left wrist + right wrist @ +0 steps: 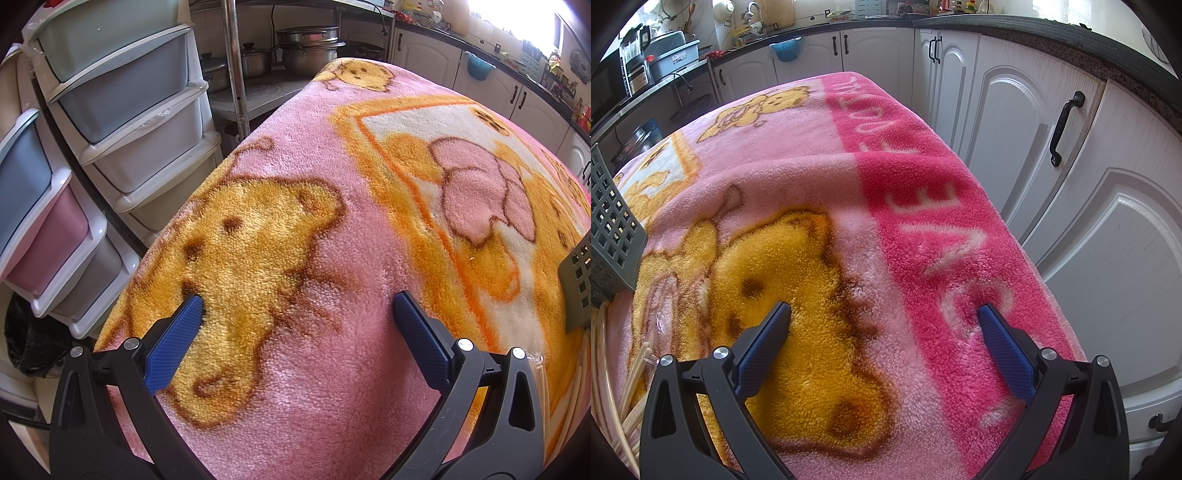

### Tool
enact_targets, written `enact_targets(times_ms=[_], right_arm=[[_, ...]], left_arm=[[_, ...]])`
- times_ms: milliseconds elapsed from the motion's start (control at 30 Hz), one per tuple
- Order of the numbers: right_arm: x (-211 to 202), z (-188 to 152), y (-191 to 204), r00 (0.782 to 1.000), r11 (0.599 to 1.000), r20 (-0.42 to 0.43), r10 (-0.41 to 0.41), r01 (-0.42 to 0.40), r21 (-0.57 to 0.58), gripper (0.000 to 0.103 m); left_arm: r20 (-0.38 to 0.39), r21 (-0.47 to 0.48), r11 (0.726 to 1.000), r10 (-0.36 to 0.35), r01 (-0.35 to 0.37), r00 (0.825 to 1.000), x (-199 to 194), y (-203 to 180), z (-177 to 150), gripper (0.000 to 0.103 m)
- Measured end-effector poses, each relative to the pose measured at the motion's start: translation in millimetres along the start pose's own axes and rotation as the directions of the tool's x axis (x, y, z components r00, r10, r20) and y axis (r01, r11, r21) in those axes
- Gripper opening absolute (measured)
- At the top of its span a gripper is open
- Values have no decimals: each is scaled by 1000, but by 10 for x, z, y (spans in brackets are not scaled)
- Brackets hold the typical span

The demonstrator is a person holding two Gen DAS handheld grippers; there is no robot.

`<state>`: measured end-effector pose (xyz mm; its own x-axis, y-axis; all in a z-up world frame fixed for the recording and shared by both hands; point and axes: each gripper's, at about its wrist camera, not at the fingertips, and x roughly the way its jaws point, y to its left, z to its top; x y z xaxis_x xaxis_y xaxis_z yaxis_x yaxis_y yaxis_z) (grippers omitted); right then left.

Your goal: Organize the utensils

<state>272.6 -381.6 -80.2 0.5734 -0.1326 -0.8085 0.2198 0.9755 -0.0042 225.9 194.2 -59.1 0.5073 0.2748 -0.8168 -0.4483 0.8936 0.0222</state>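
Blanket lettering on the tabletop is white on pink, partly cut off, unreadable. Left gripper and right gripper jaws spread, empty. Chopsticks lower-left by grey basket, both cropped

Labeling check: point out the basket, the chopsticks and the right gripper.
basket (613, 221): right wrist view, perforated side wall.
chopsticks (633, 373): right wrist view, pale shafts at lower left.
right gripper (884, 314): right wrist view, midway between fingertips.

The left gripper has its two blue fingers spread wide apart, with nothing between them; the right gripper is the same, its blue fingers wide apart and holding nothing.
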Motion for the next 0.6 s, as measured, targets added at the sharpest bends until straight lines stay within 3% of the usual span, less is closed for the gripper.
enact_targets(times_ms=[600], right_arm=[[22,19,25,1000,1000,-1,-10,10,8,98]], left_arm=[[-3,-3,1000,-10,10,1000,72,-3,31,94]])
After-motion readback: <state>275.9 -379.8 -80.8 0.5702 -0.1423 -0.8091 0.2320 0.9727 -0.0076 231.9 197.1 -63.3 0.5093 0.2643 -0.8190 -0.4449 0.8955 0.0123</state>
